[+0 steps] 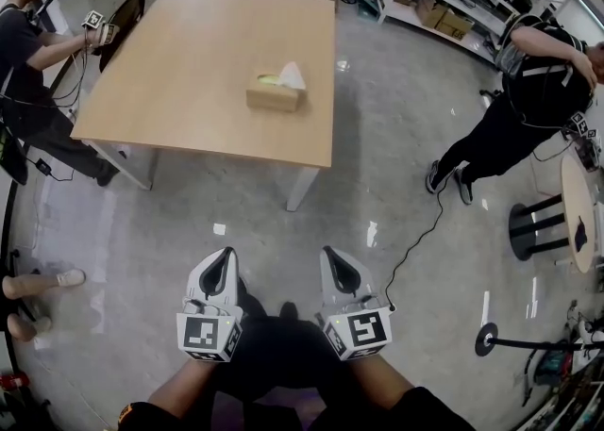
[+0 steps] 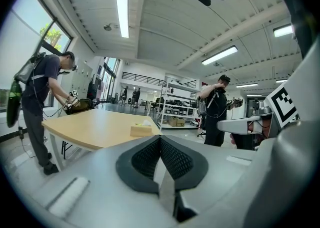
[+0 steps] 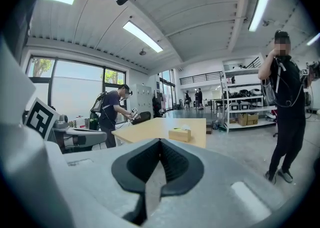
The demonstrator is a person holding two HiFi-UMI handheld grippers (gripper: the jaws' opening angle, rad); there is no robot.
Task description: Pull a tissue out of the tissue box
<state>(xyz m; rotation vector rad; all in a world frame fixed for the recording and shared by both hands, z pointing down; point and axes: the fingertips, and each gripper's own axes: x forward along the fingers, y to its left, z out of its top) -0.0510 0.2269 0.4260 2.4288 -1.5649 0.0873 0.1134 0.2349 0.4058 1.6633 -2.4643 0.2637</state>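
Well ahead, the tan cardboard tissue box (image 1: 272, 95) sits crosswise on the light wooden table (image 1: 179, 80), its white tissue (image 1: 293, 74) poking up. The left gripper (image 1: 225, 256) and right gripper (image 1: 333, 256), both pressed together and empty, seem about equally far off.

Pale wooden rectangular table (image 1: 170, 90) on grey concrete floor (image 1: 283, 222). On it, toward right edge: tan cardboard tissue box (image 1: 272, 97), white tissue (image 1: 293, 74) standing out of top. Low in frame, side by side, well apart from table: grey left gripper (image 1: 227, 253) and grey right gripper (image 1: 328, 252), pointing toward table, jaws together, nothing between. Dark-clothed person (image 1: 24, 52) at table's left end; second dark-clothed person (image 1: 538, 90) at right.
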